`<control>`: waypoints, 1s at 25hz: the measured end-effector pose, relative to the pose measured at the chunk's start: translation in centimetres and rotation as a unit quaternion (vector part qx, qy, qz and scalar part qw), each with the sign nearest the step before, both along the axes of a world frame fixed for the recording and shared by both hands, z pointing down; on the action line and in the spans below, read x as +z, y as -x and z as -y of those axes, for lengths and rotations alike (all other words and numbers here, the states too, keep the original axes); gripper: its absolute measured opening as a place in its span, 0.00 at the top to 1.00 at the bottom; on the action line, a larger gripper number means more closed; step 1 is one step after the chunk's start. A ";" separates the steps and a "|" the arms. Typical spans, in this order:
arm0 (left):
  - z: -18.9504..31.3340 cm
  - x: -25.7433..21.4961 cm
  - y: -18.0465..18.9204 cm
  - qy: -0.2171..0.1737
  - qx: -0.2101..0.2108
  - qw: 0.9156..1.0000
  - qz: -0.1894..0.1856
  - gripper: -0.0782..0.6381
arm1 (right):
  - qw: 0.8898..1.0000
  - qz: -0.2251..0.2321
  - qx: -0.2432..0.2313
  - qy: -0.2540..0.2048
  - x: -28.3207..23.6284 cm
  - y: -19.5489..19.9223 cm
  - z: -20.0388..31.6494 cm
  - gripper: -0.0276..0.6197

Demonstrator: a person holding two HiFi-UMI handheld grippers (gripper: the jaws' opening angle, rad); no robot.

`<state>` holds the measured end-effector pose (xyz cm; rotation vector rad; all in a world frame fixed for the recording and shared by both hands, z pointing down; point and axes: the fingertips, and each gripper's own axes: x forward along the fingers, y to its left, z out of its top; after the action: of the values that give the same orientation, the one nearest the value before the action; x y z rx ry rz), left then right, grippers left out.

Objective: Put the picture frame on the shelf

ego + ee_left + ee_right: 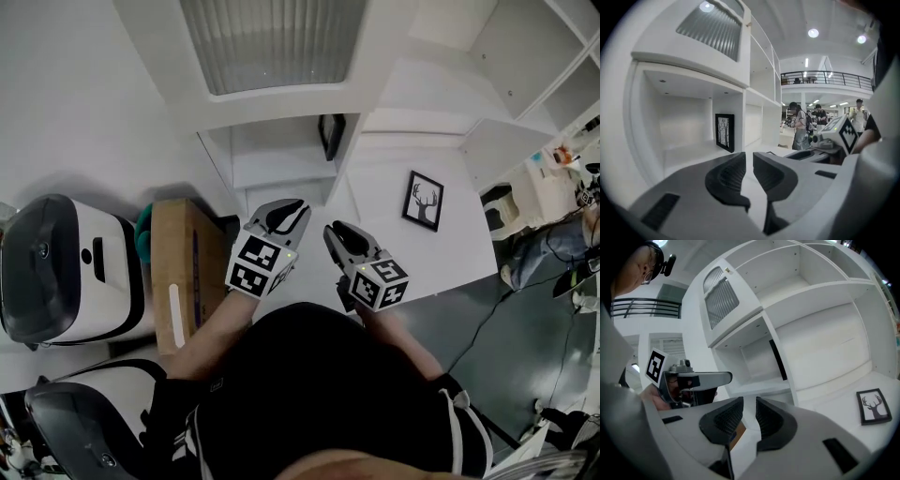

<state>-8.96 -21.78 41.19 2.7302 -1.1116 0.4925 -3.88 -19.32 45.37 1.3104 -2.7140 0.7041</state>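
Note:
A black picture frame with a deer print [424, 200] lies flat on the white counter [394, 253] to the right of the shelf; the right gripper view has it at lower right [873, 407]. A second black frame with a tree print [724, 132] stands upright in the shelf niche [281, 155], seen edge-on in the right gripper view [778, 359]. My left gripper [286, 211] [749, 161] and right gripper [336, 234] [750, 408] hover side by side before the niche. Both are open by a narrow gap with nothing between the jaws. Neither touches a frame.
A cardboard box [183, 272] and a white-and-black rounded machine [66, 272] stand at the left. Grey floor with cables [506, 319] lies at the right. Upper shelf compartments [820, 268] rise above. People stand in the hall behind [800, 124].

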 end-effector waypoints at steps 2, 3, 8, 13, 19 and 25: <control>-1.7 -0.6 1.2 0.011 -0.012 0.999 -0.039 0.82 | 1.000 -0.001 -0.012 -0.015 -0.8 0.5 -0.7 0.82; -2.5 -0.9 1.8 0.015 -0.017 0.998 -0.056 0.82 | 1.000 0.001 -0.018 -0.023 -1.3 0.8 -0.9 0.83; -5.8 -2.3 3.7 0.016 -0.021 0.996 -0.082 0.82 | 0.997 0.014 -0.048 -0.052 -3.4 2.4 -2.7 0.86; -8.4 -2.7 5.1 0.028 -0.023 0.994 -0.100 0.85 | 0.993 -0.010 -0.077 -0.088 -5.0 4.0 -4.1 0.87; -9.7 -3.0 7.3 0.031 -0.030 0.993 -0.106 0.88 | 0.989 0.002 -0.094 -0.118 -7.6 5.0 -5.1 0.89; -10.6 -4.6 8.4 0.011 -0.026 0.993 -0.113 0.88 | 0.985 0.006 -0.093 -0.144 -9.4 4.8 -5.6 0.92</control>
<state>-17.32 -11.14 36.62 2.6495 -1.1079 0.1801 -8.69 -13.68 35.95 1.0740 -2.9822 0.3119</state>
